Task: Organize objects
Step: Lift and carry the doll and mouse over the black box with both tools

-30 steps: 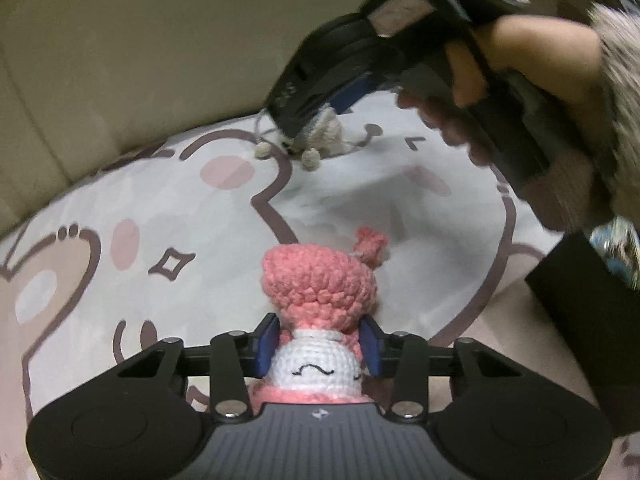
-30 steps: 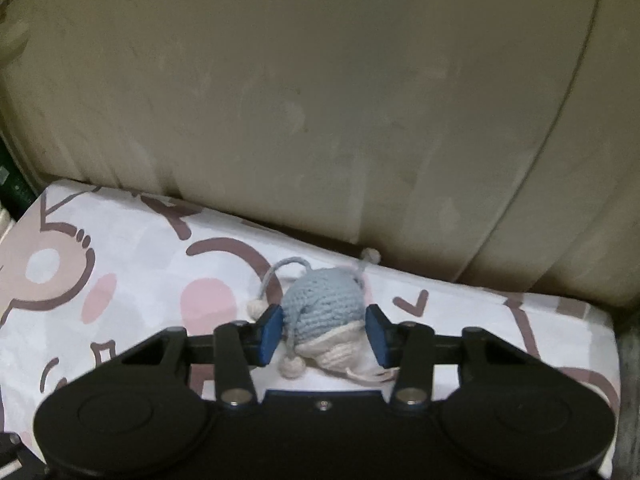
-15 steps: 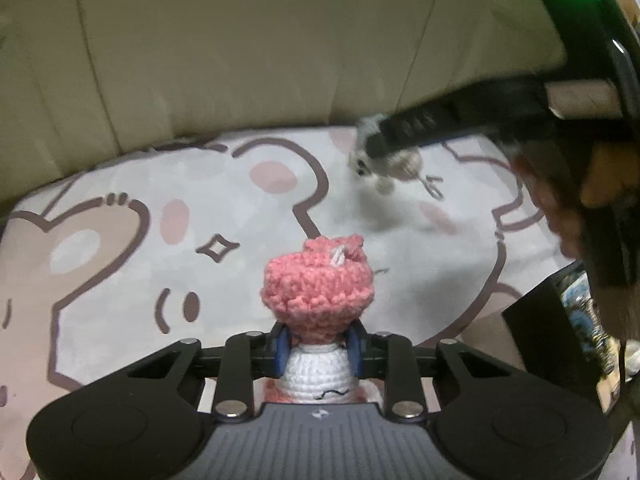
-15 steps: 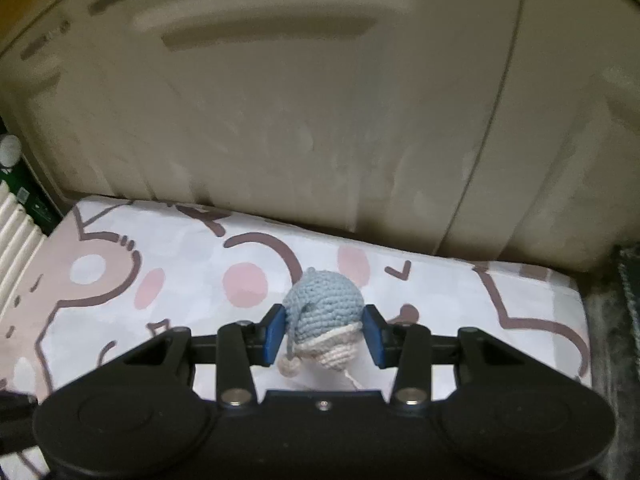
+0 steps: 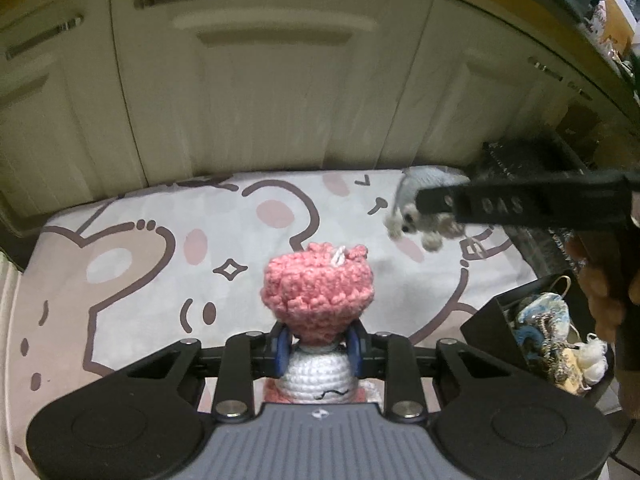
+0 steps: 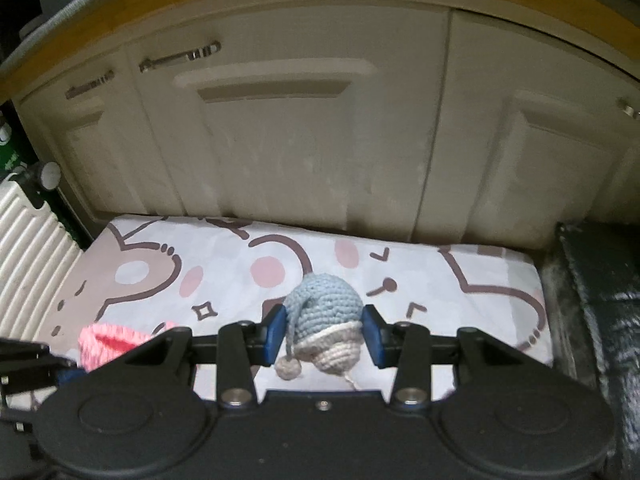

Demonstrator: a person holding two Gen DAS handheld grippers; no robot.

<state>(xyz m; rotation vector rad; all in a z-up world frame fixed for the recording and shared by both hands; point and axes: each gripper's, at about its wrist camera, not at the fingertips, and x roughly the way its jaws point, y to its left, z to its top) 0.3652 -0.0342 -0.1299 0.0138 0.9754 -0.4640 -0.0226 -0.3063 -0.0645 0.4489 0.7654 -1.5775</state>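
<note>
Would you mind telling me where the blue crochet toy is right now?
The blue crochet toy sits between the right gripper jaws, centre of the right wrist view, above the cartoon-print cloth; the left wrist view shows it at upper right.

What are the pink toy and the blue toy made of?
Pink toy: looks like crocheted yarn, soft and matte; you can see bumpy loops of stitches. Blue toy: probably crocheted yarn too, in finer, tighter rows, with a cream rim and a little pompom.
</note>
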